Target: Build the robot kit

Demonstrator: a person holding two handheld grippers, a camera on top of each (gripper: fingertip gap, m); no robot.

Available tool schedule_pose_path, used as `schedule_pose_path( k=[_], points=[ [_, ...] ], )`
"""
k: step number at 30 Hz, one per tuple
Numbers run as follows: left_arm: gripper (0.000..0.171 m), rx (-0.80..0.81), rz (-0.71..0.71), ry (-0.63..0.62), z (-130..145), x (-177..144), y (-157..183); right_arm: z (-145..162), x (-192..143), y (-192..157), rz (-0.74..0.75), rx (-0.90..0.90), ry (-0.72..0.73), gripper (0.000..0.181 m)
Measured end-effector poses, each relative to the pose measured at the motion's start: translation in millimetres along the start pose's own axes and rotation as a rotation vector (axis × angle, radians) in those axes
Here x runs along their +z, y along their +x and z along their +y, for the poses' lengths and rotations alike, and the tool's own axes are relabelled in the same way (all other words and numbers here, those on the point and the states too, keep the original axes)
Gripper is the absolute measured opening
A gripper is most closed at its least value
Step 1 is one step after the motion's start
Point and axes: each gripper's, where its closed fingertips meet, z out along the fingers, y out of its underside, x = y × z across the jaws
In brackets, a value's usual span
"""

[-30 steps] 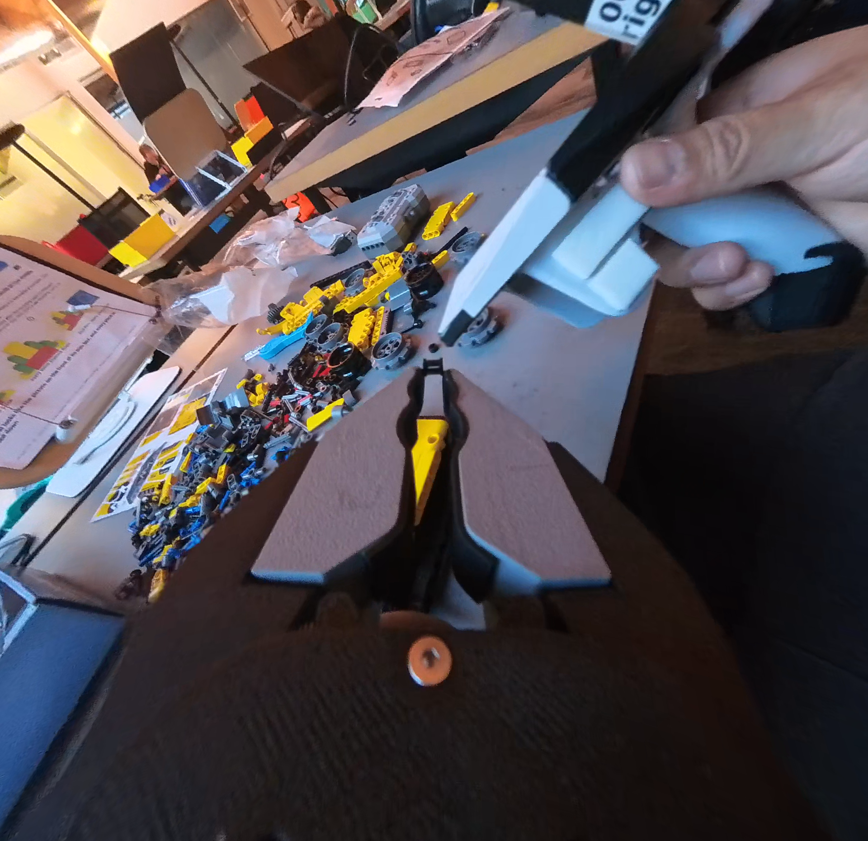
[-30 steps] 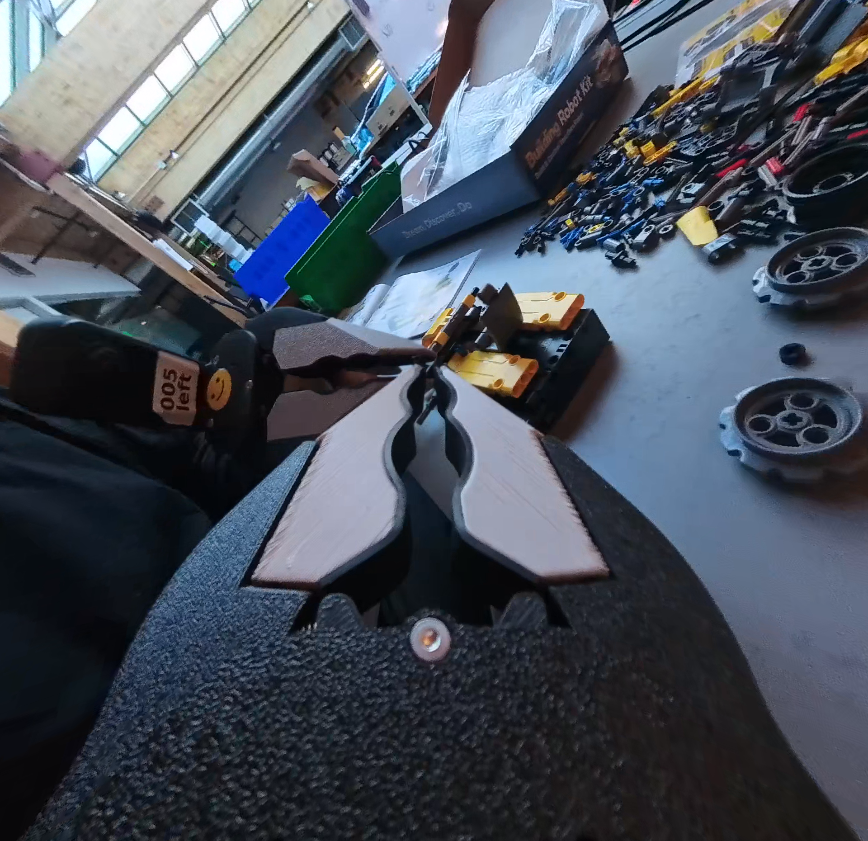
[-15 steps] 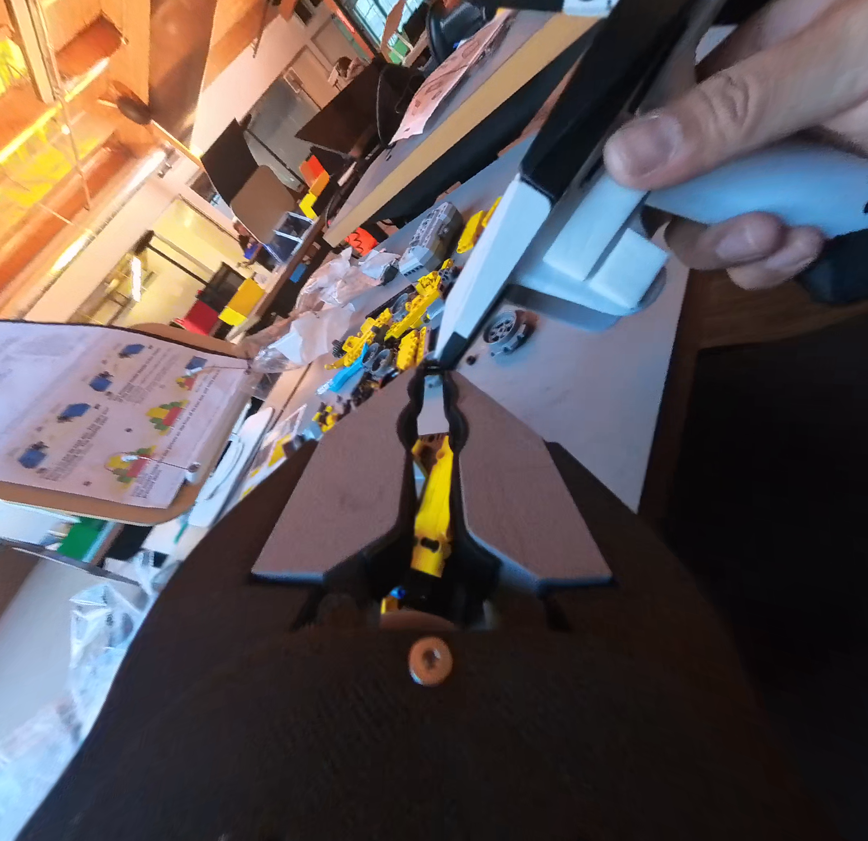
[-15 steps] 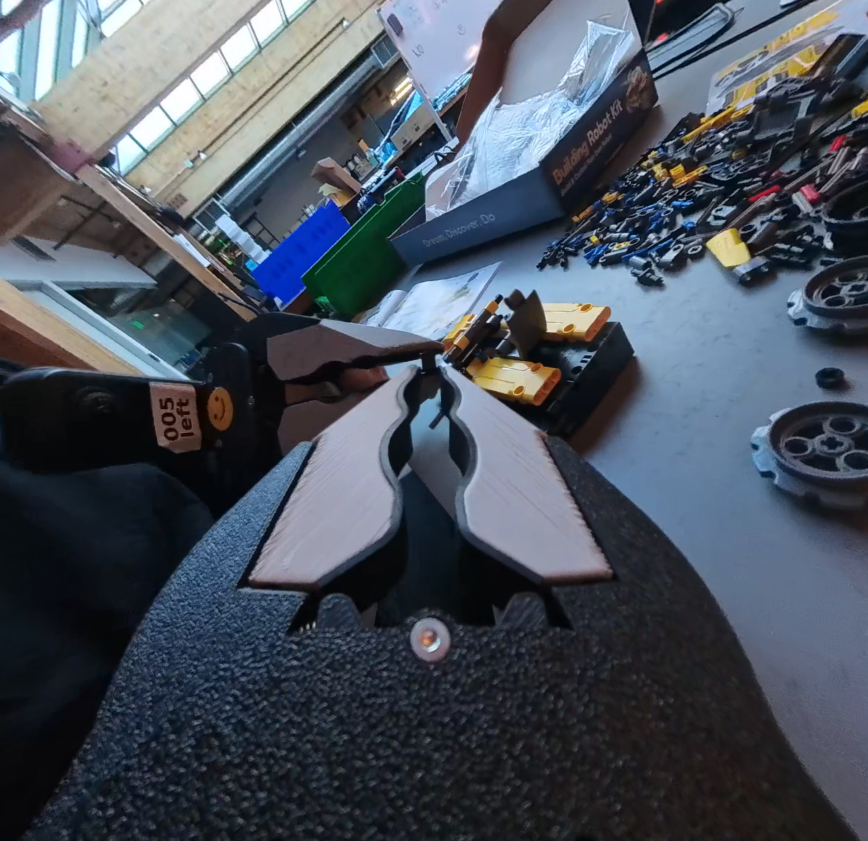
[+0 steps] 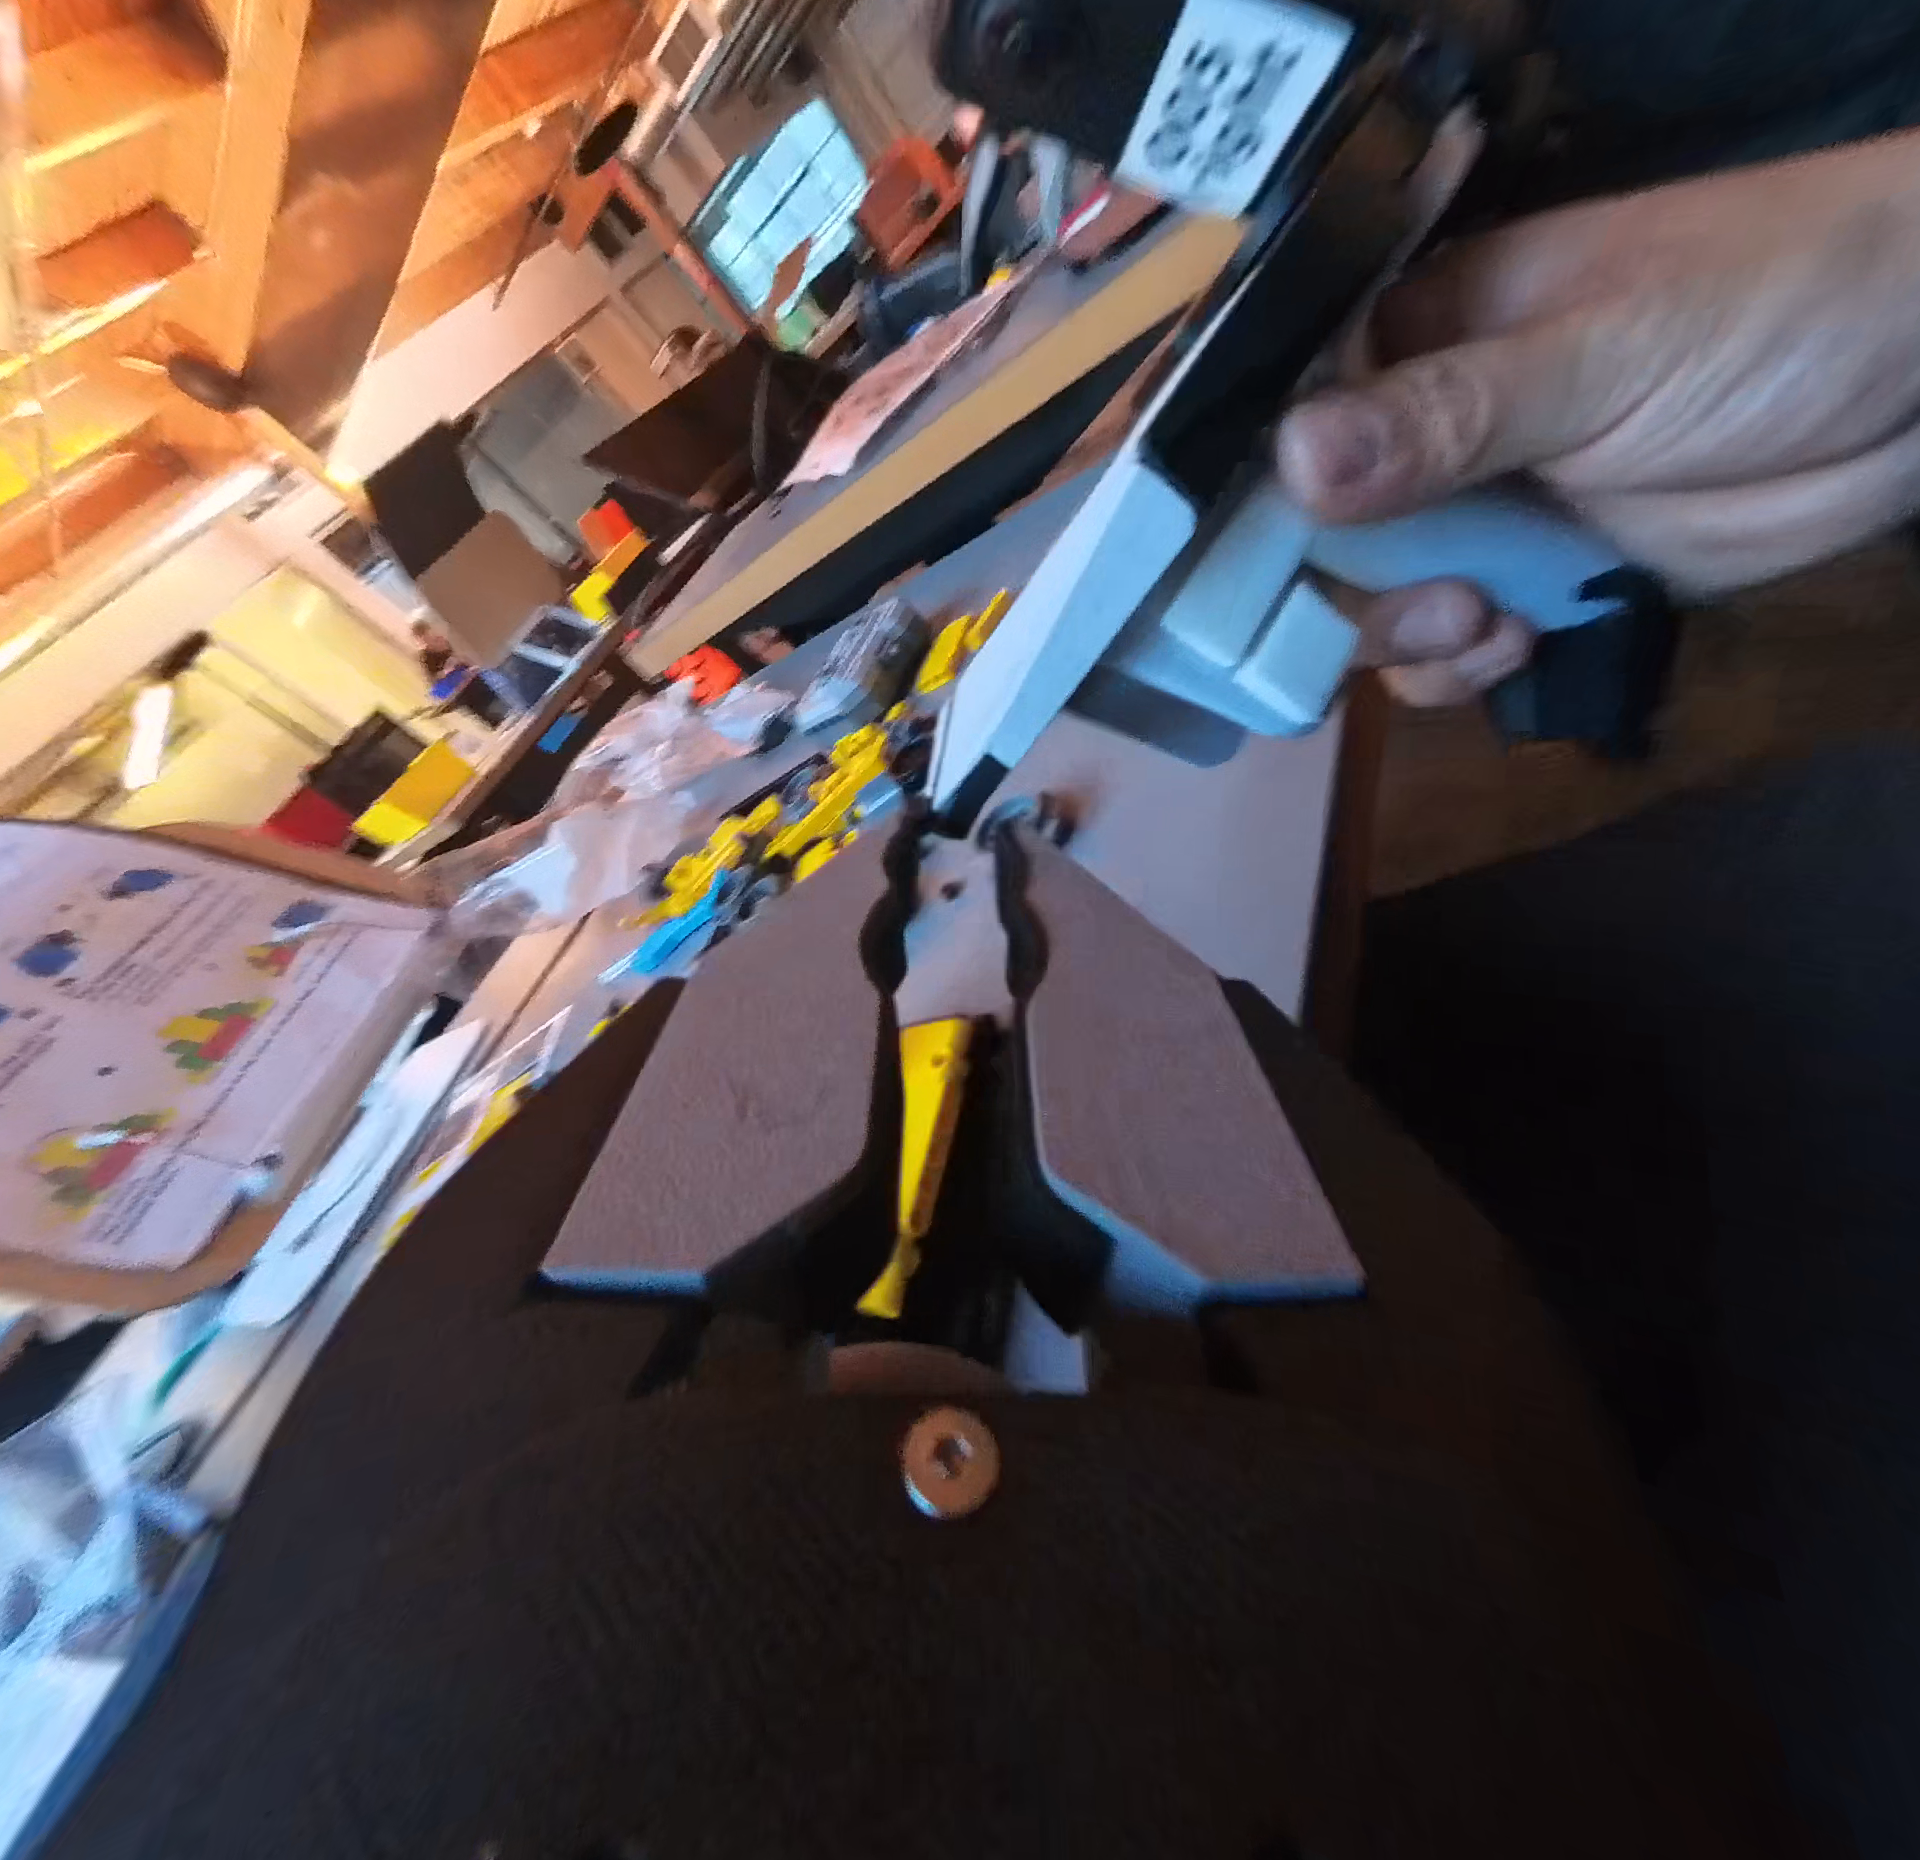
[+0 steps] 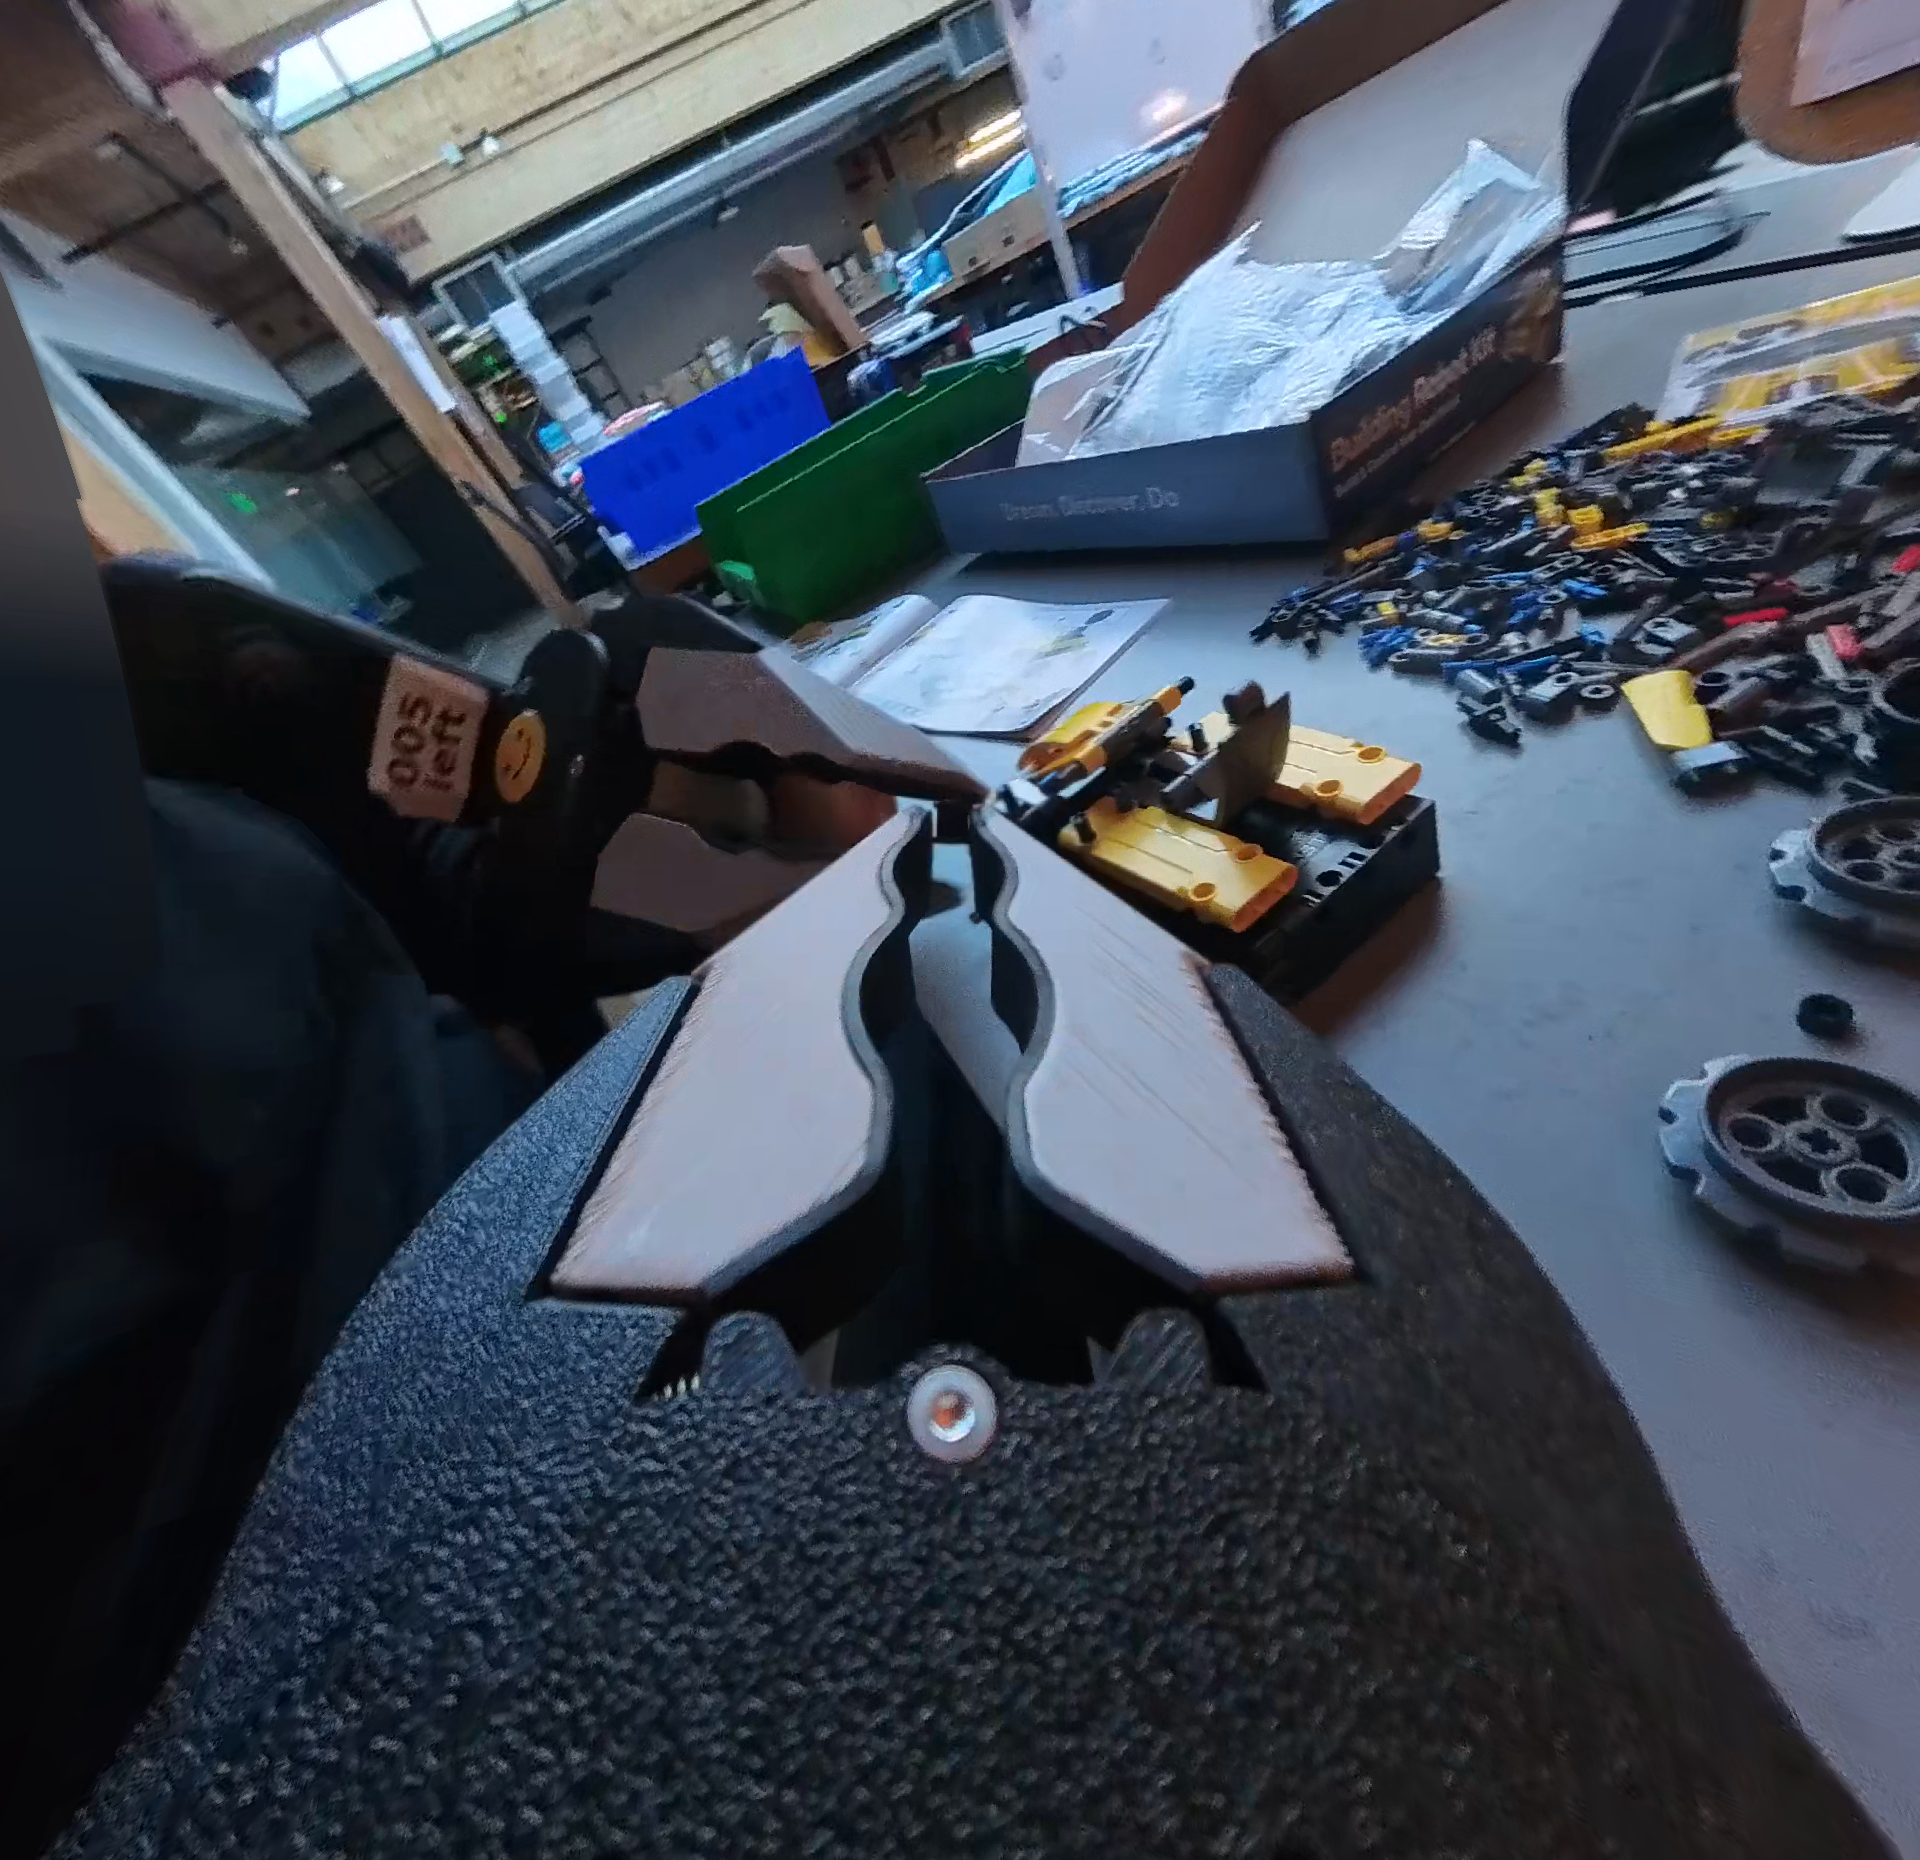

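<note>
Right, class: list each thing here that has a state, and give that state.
left gripper: jaws slightly parted, yellow piece in the gap; grip unclear
right gripper: tips nearly closed; grip unclear
kit box: open, plastic bags inside
booklet: lying open
yellow-and-black model: part-built, on table
nearest grey wheel: loose, lying flat

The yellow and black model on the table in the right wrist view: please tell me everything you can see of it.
The model looks like plastic building parts: a black block as base, with two long yellow panels on top, holes in them, and a dark grey wedge standing upright between. Small black pins stick out at its left end. It rests on the grey table, just beyond the right tool; contact is unclear.
</note>
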Motion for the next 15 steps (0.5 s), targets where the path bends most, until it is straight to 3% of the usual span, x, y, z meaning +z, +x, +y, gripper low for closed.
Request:
schedule_pose_path(
  k=[3, 5, 9, 15],
  points=[
    [0.019, -0.065, 0.117, 0.044, -6, -16, 4, -1, -7, -13, -0.146, 0.093, -0.029, 0.007],
    [0.021, -0.074, 0.268, 0.088, -10, -29, 10, 2, -13, -26, -0.312, 0.219, -0.071, 0.006],
    [0.018, -0.178, 0.589, 0.118, -20, -48, 17, 13, -15, -39, -0.484, 0.368, -0.221, 0.006],
    [0.016, -0.099, 0.697, 0.123, -26, -47, 26, 21, -7, -52, -0.576, 0.449, -0.362, 0.007]
  ],
)
